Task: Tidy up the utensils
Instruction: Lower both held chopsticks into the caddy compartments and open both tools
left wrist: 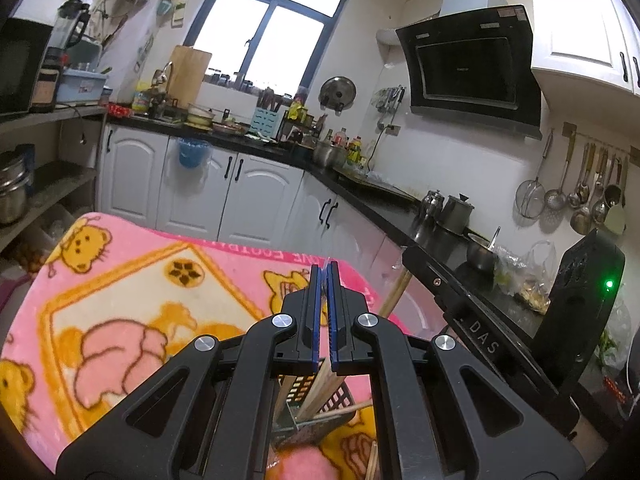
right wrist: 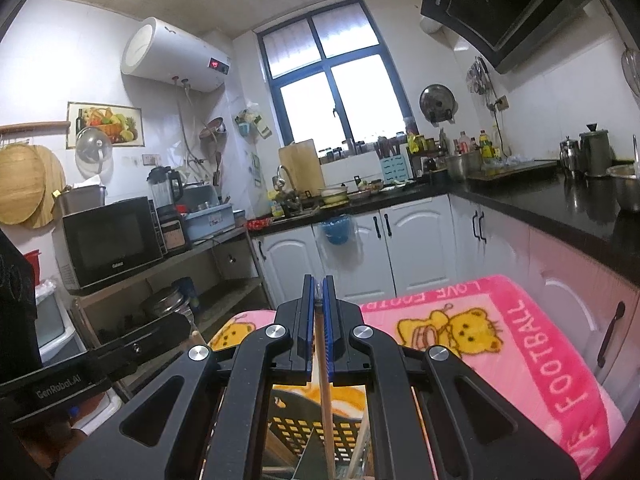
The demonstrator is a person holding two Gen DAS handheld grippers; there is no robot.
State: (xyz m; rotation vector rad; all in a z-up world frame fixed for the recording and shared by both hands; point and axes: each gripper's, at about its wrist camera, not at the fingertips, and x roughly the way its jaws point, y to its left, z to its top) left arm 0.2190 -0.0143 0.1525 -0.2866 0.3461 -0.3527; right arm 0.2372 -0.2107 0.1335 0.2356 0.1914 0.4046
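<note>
We are at the placing step. The right tongs (right wrist: 319, 304) grip one chopstick (right wrist: 325, 392), which hangs down toward the black basket (right wrist: 304, 432) on the pink blanket (right wrist: 520, 344). The left tongs (left wrist: 325, 280) are pinched together; a thin clear scrap seems caught at the tips. More chopsticks (left wrist: 320, 392) stand in the basket (left wrist: 336, 398) just below them. Next move: we judge the chopstick must be centred over the basket, lowered in, then released.

The pink blanket (right wrist: 560, 364) reads "LOVE FOOTBALL", and the left gripper (right wrist: 60, 388) body reads "GenRobot.AI".
</note>
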